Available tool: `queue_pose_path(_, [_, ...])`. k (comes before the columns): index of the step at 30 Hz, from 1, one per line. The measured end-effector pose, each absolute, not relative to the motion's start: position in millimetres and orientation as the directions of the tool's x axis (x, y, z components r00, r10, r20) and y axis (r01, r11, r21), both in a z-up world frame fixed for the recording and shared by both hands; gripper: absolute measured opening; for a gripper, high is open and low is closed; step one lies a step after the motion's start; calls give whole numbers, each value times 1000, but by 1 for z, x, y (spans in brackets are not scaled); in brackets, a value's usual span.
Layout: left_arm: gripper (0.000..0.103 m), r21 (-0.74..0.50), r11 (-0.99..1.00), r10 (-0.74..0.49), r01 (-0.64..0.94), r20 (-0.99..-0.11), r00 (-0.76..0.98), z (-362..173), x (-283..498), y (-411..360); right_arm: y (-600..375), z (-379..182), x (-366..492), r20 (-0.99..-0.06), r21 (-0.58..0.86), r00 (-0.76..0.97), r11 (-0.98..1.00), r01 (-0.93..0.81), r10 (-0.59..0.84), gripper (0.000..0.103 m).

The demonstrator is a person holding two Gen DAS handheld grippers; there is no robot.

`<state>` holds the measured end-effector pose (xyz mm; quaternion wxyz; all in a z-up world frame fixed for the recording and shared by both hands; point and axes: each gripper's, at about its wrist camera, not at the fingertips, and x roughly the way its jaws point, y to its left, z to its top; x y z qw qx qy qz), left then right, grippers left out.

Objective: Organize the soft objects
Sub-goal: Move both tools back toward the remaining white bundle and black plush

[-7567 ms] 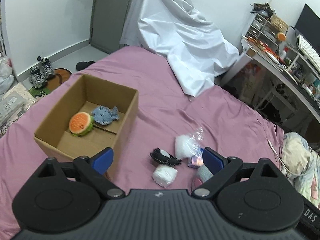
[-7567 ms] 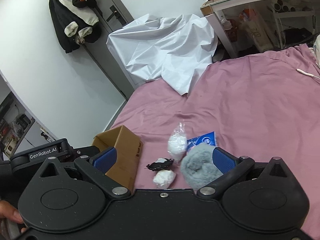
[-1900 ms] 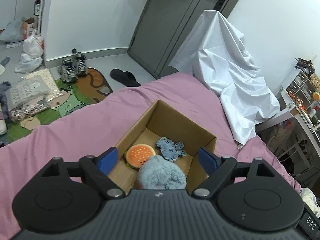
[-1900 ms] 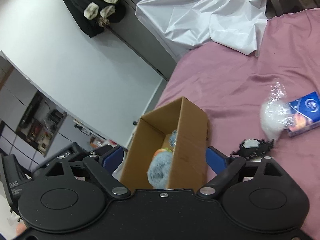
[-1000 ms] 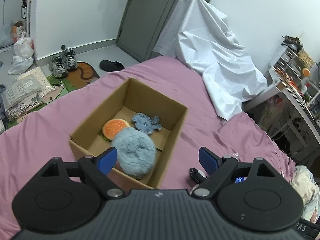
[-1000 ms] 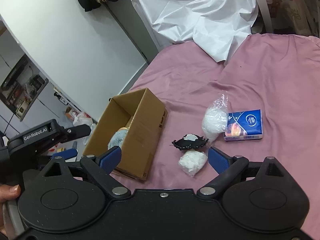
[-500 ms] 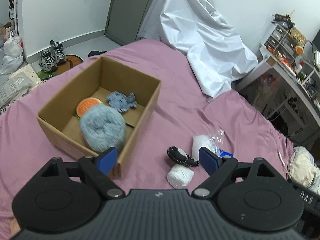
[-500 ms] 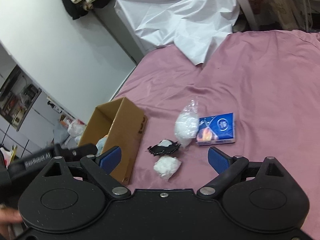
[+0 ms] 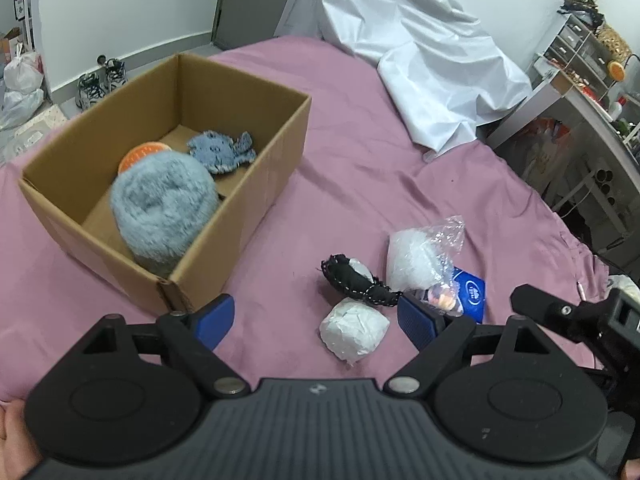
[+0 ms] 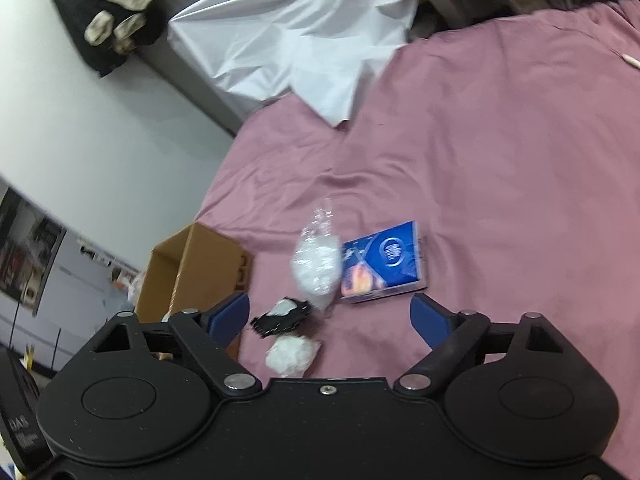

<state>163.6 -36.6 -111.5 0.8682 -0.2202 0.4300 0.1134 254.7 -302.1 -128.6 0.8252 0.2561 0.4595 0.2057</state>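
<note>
Both grippers hung over the pink bedsheet [image 9: 360,152] with jaws spread wide and nothing between them. Ahead and to the left of the left gripper [image 9: 316,316] stood the cardboard box [image 9: 248,208], holding a fluffy grey-blue plush [image 9: 164,208], an orange burger toy [image 9: 144,152] and a small blue knitted toy [image 9: 222,152]. Just beyond the right gripper [image 10: 330,316] lay a white wad [image 10: 294,352], a black pouch [image 10: 282,316], a clear bag of white stuffing [image 10: 316,268] and, touching it, a blue tissue pack [image 10: 384,264].
</note>
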Motion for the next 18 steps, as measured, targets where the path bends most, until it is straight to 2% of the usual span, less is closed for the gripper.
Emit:
queue_pose_path(7, [87,-283,883,-7,-375,-807,591,-130,176,-47,-308,-144,269,-660,630,497,775,-42,563,71])
queue_pose_path(18, [85,-276,898,-40,-343,-827,561,-159,196,-61,-317,-171,280,-690,645,488,760,79,535,70])
